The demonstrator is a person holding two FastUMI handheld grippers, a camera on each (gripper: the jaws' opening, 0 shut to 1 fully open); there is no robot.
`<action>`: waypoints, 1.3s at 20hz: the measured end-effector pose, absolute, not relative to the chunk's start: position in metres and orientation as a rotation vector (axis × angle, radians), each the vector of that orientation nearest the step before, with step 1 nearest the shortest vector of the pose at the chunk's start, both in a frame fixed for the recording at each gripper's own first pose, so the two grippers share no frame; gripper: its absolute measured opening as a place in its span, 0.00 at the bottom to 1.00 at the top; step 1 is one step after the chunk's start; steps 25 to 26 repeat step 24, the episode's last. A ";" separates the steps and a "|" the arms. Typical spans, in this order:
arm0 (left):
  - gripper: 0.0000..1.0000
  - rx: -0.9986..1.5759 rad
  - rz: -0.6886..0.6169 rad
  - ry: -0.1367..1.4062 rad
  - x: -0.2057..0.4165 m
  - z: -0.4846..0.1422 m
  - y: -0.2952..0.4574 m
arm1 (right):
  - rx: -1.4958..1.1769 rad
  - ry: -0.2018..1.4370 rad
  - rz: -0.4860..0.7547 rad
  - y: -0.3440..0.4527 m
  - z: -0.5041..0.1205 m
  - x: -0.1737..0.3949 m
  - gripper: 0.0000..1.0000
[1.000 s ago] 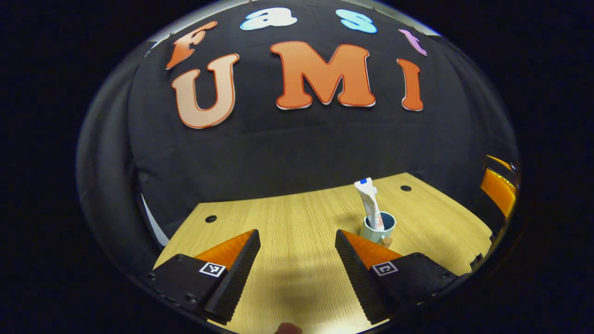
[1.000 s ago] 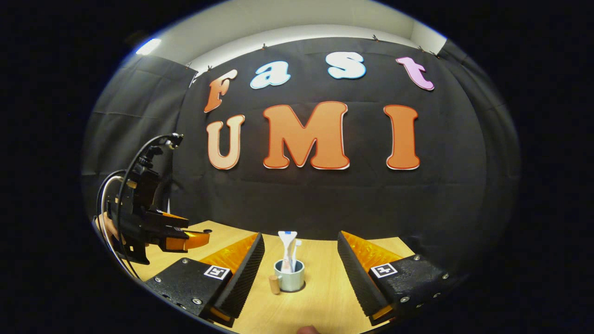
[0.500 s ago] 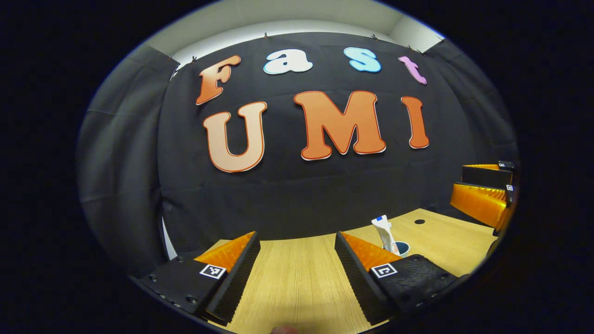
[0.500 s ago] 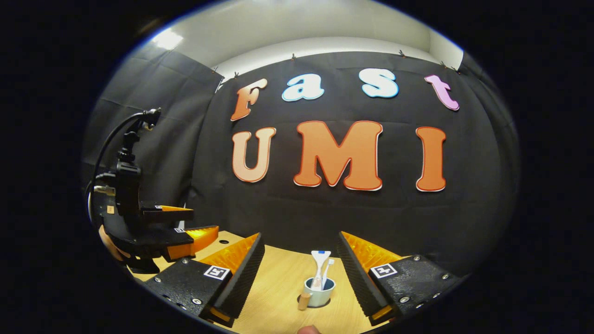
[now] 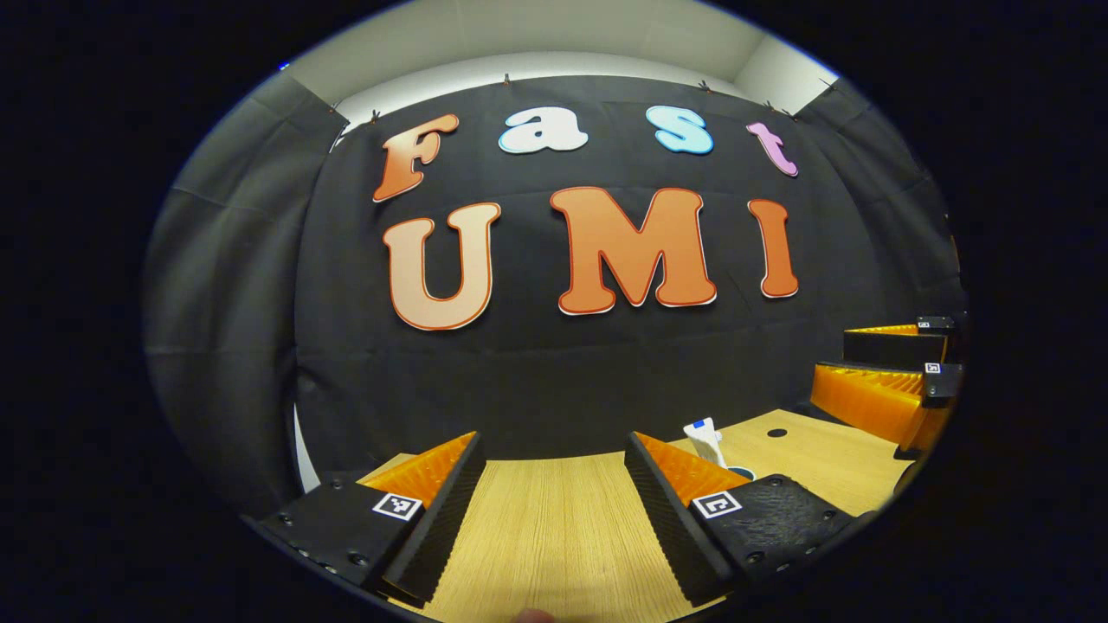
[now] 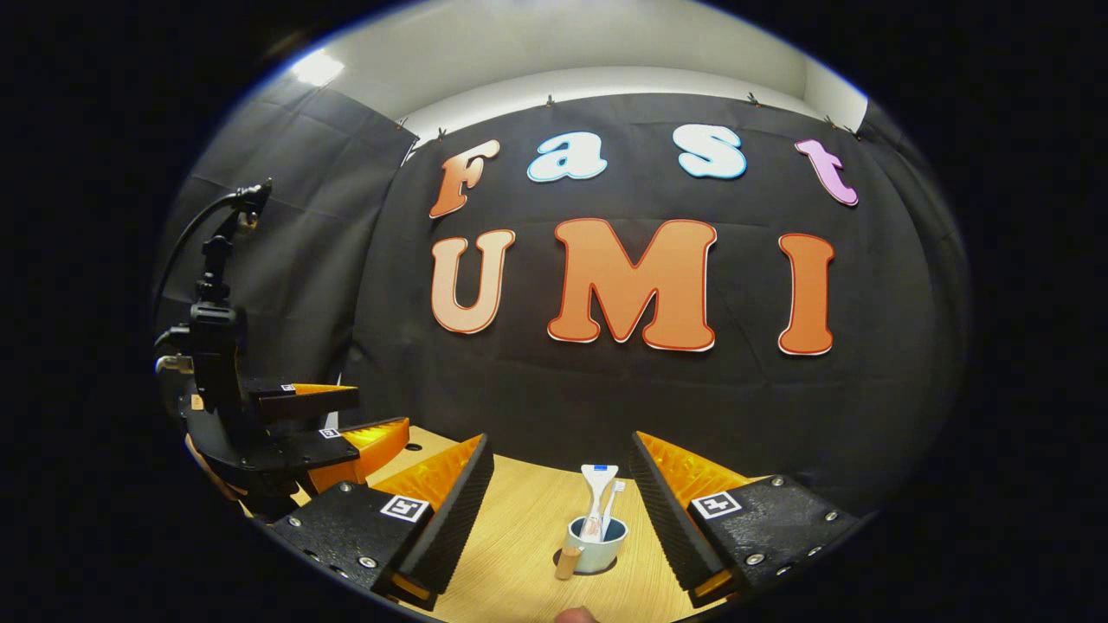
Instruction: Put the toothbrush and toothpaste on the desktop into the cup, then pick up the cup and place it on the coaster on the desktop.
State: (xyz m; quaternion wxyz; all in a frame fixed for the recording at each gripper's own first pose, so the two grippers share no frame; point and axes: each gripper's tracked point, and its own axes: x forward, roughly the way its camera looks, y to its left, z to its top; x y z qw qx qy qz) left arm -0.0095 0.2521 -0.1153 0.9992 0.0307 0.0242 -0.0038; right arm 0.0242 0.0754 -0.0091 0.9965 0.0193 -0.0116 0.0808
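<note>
A pale cup (image 6: 597,555) with a wooden handle (image 6: 567,562) stands upright on the wooden desktop (image 6: 519,554), and a dark coaster (image 6: 561,567) rims its base. A white toothpaste tube (image 6: 597,497) and a toothbrush (image 6: 613,500) stick up out of it. My right gripper (image 6: 560,454) is open, pulled back, with the cup low between its fingers and apart from them. My left gripper (image 5: 552,450) is open over bare desktop. In the left gripper view the toothpaste tube (image 5: 705,437) and a sliver of cup rim (image 5: 741,472) peek from behind the right-hand finger.
The left gripper (image 6: 333,424) and its cable show at the left of the right gripper view, jaws apart. At the far right of the left gripper view is the right gripper (image 5: 883,372). The desktop (image 5: 554,528) has a cable hole (image 5: 776,433) near the black cloth wall.
Both grippers have drawn back from the cup and tilted upward, so more wall shows. The cup now sits lower in both views and is mostly hidden behind my left gripper's finger.
</note>
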 end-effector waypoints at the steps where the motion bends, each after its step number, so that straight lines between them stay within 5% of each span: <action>1: 0.97 0.060 -0.006 0.035 -0.010 -0.116 0.252 | 0.037 -0.022 0.161 0.074 -0.010 0.025 0.94; 26: 0.97 0.008 0.025 0.001 -0.013 -0.128 0.253 | 0.046 -0.033 0.193 0.079 -0.023 0.023 0.94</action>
